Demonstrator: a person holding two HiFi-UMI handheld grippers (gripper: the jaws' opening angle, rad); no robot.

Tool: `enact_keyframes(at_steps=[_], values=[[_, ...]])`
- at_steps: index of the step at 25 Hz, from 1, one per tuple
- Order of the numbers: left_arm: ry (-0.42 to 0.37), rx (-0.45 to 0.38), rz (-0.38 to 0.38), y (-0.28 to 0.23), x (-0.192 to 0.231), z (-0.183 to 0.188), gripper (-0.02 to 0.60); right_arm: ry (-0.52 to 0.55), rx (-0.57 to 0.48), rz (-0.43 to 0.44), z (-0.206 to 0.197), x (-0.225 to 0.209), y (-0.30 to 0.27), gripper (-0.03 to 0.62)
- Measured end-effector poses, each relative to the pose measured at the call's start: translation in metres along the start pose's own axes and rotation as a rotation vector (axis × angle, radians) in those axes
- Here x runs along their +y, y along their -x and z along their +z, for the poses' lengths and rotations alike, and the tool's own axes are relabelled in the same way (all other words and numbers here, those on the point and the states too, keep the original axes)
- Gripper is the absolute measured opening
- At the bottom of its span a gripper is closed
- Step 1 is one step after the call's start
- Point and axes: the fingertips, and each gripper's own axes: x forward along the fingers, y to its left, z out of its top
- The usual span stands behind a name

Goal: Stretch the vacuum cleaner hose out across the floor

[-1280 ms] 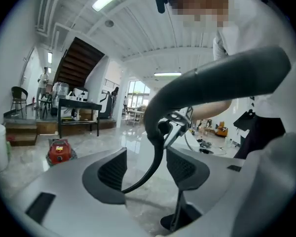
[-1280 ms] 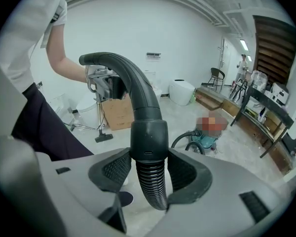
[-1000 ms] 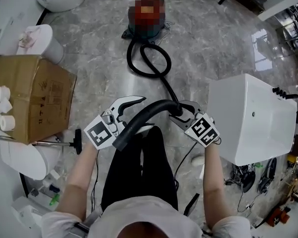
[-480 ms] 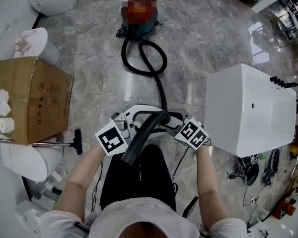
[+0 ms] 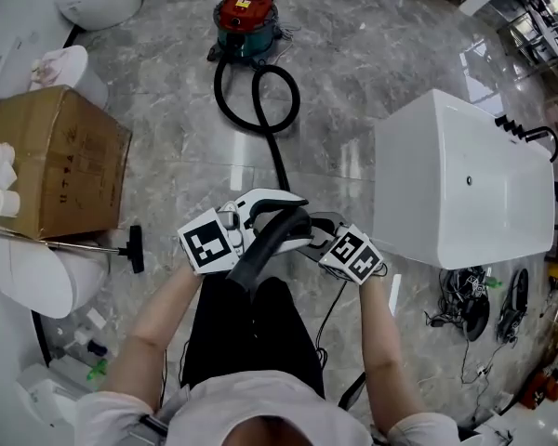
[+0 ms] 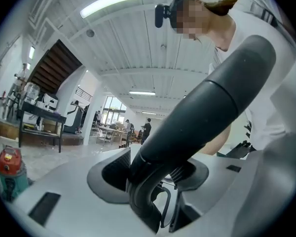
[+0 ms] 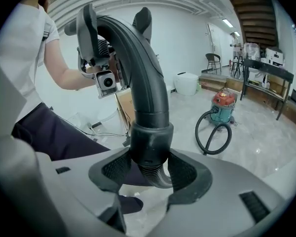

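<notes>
Black vacuum cleaner hose (image 5: 257,110) leaves the red-topped vacuum cleaner (image 5: 245,7), lies in a loop on the grey marble floor (image 5: 158,147), then runs straight towards the person and rises to its rigid curved end tube (image 5: 265,244). That tube is off the floor, in front of the person's legs, between both tongs. The right tongs (image 5: 309,238) clamp the cuff where ribbed hose meets tube. The left tongs (image 5: 277,214), just beside them, grip the tube nearer its open end; their jaws have just been closing onto it.
</notes>
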Motion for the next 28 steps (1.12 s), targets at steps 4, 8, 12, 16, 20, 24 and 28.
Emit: enact_keyframes(at_steps=[4, 8, 12, 16, 20, 24, 28], values=[[0.031, -0.018, 0.017, -0.023, -0.060, -0.005, 0.221, 0.055, 0.021, 0.005, -0.043, 0.046, 0.029, 0.235], [-0.002, 0.008, 0.004, -0.038, -0.113, -0.011, 0.207, 0.162, 0.077, 0.010, -0.075, 0.088, 0.039, 0.202], [-0.079, 0.105, -0.029, -0.040, -0.155, -0.023, 0.199, 0.168, 0.050, 0.031, -0.089, 0.125, 0.033, 0.199], [-0.108, 0.161, -0.062, -0.025, -0.188, -0.036, 0.198, 0.208, 0.030, 0.027, -0.093, 0.158, 0.018, 0.198], [-0.117, 0.191, -0.100, -0.002, -0.226, -0.051, 0.196, 0.183, 0.013, -0.005, -0.108, 0.187, 0.007, 0.198], [-0.128, 0.195, -0.121, 0.027, -0.275, -0.063, 0.196, 0.133, 0.006, -0.055, -0.122, 0.225, 0.006, 0.198], [-0.104, 0.183, -0.141, 0.063, -0.326, -0.075, 0.193, 0.127, 0.008, -0.107, -0.128, 0.278, 0.001, 0.199]])
